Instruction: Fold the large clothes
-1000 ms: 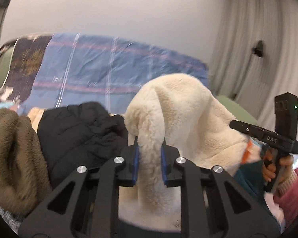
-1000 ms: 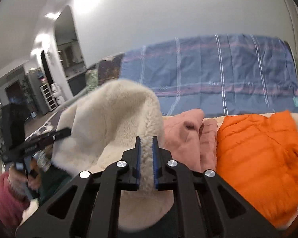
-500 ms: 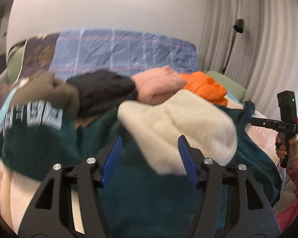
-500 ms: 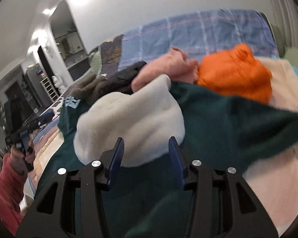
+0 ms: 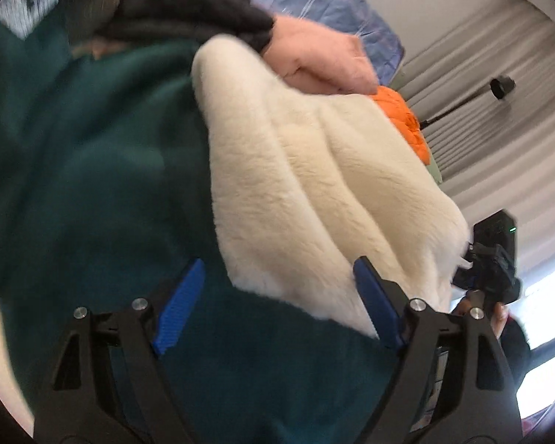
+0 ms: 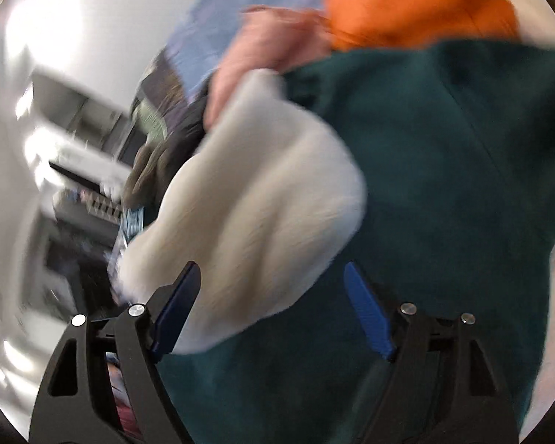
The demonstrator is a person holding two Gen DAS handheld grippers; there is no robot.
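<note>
A cream fleece garment [image 5: 314, 170] lies folded on top of a dark green garment [image 5: 92, 155]. My left gripper [image 5: 277, 296] is open and empty, just short of the fleece's near edge. The fleece also shows in the right wrist view [image 6: 248, 214], on the green garment [image 6: 444, 170]. My right gripper [image 6: 270, 299] is open and empty, close over the fleece's near edge. The right gripper's body also shows at the right edge of the left wrist view [image 5: 495, 259]. Both views are tilted and blurred.
Behind the fleece lie a pink garment [image 5: 322, 59], an orange puffer jacket [image 5: 403, 118] and a black jacket [image 5: 188, 3]. A blue plaid cover [image 5: 333, 7] lies behind them. Grey curtains [image 5: 499, 85] hang at the right. The pink [image 6: 270, 48] and orange [image 6: 418, 3] garments show in the right wrist view.
One second ago both grippers were shut on the raised cream fleece. They let it go, and it now lies on the green garment. Both grippers have since tilted and moved closer to it.
</note>
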